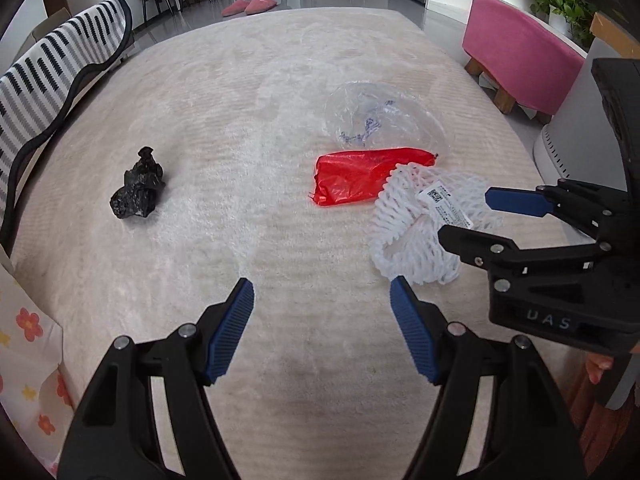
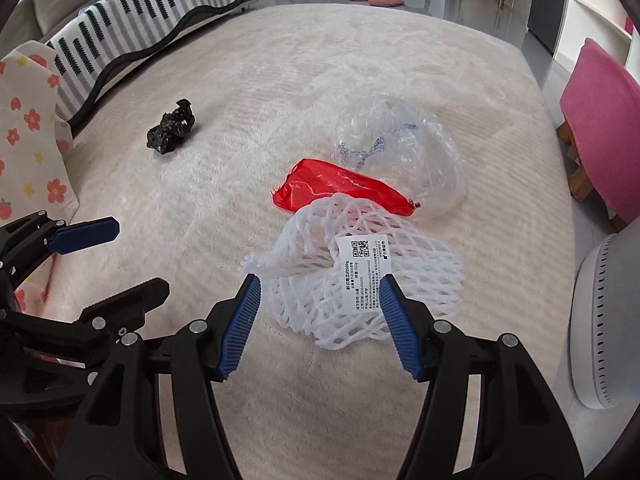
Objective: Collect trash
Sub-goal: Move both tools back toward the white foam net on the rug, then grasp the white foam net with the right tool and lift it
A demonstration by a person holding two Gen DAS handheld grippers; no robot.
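Observation:
Several pieces of trash lie on a cream shaggy rug (image 1: pixel 248 92) (image 2: pixel 160 200): a crumpled black bag (image 1: pixel 138 190) (image 2: pixel 171 127), a red plastic bag (image 1: pixel 360 178) (image 2: pixel 320 184), a clear plastic bag (image 1: pixel 380 116) (image 2: pixel 404 148), and a white foam net (image 1: pixel 412 232) (image 2: pixel 360 280) with a printed label. My left gripper (image 1: pixel 322 296) hangs open over bare rug, just left of the net. My right gripper (image 2: pixel 318 294) is open above the net's near edge, pads apart from it; it also shows from the side as the right gripper (image 1: pixel 468 216).
A striped blanket (image 1: pixel 52 64) (image 2: pixel 152 12) drapes the sofa at the left, beside a flowered cloth (image 2: pixel 28 132). A pink stool (image 1: pixel 520 52) (image 2: pixel 600 120) and a white round appliance (image 2: pixel 604 320) stand at the right. Pink slippers (image 1: pixel 250 6) lie beyond the rug.

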